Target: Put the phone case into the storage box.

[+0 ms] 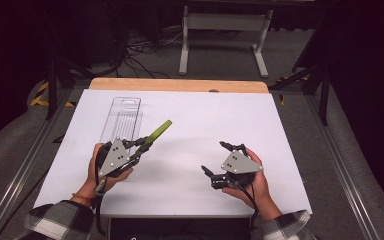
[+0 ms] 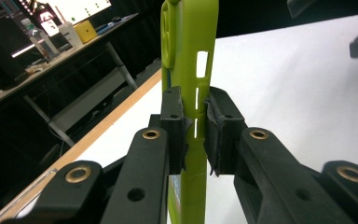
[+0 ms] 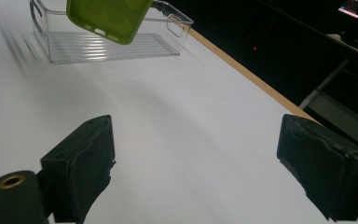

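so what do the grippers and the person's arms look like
Both grippers are black, with two jointed jaws, brass-coloured rivets and dark pads. The left gripper and right gripper each carry a grey three-cornered plate dotted with small white markers, and a black cable trails back from each. The person wears black-and-white checked sleeves and an orange wristband on the left wrist.
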